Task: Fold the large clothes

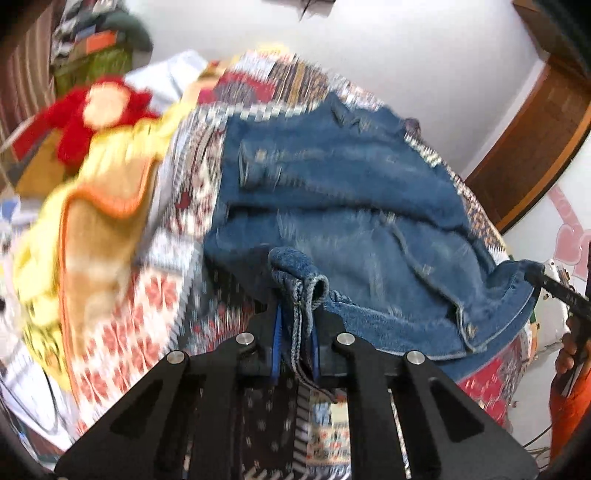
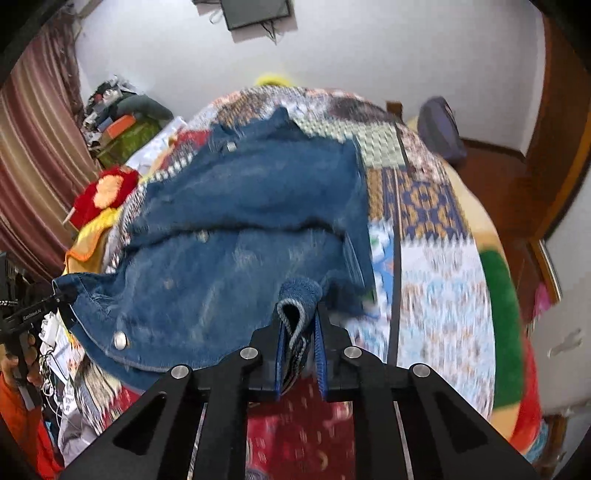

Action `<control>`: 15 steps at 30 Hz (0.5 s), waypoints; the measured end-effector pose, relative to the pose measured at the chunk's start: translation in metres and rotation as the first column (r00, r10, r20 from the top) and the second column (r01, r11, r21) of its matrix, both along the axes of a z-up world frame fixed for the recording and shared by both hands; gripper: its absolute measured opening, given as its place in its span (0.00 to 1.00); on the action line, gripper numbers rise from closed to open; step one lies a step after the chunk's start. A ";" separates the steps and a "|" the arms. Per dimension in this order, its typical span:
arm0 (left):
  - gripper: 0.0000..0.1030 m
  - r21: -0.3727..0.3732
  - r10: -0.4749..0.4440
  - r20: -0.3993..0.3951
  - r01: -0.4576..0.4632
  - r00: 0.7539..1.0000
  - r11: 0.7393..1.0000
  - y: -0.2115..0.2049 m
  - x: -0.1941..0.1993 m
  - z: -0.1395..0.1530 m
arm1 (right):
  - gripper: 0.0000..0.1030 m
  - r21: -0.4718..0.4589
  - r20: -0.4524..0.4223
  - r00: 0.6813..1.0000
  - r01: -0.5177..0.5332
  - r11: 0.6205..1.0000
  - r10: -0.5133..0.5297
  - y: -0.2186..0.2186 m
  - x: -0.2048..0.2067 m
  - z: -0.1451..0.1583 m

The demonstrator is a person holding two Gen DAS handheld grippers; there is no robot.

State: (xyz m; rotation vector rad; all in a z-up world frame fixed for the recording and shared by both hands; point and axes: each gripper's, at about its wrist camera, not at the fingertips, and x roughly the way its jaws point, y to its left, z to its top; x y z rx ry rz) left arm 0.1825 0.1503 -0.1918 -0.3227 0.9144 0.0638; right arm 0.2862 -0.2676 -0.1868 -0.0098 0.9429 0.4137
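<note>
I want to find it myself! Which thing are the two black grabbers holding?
Look at the big bed with the patchwork quilt. Spread across its middle is a blue denim jacket with silver snap buttons, its near edge pinched by the left gripper and right gripper. It's the only plain blue thing; the red and yellow stuffed toy lies beside it.

Blur: patchwork bedspread (image 1: pixel 155 295) left of the left gripper (image 1: pixel 295 328), print unreadable | Hidden: denim jacket (image 2: pixel 240 229) hem pinched inside right gripper (image 2: pixel 301 332) | Cut off: monitor (image 2: pixel 255 13) overhead.

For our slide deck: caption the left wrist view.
Left gripper clamps a denim jacket hem over a patchwork bedspread.
</note>
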 end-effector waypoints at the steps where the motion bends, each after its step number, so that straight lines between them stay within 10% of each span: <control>1: 0.11 0.011 -0.007 0.018 0.007 1.000 1.000 0.001 0.008 0.008 | 0.11 -0.004 0.014 1.000 -0.007 1.000 0.007 0.005 0.006 0.005; 15: 0.11 0.028 0.033 0.163 -0.038 0.986 0.999 0.043 0.139 0.067 | 0.07 -0.018 0.230 0.971 0.068 0.997 -0.063 0.061 0.146 0.087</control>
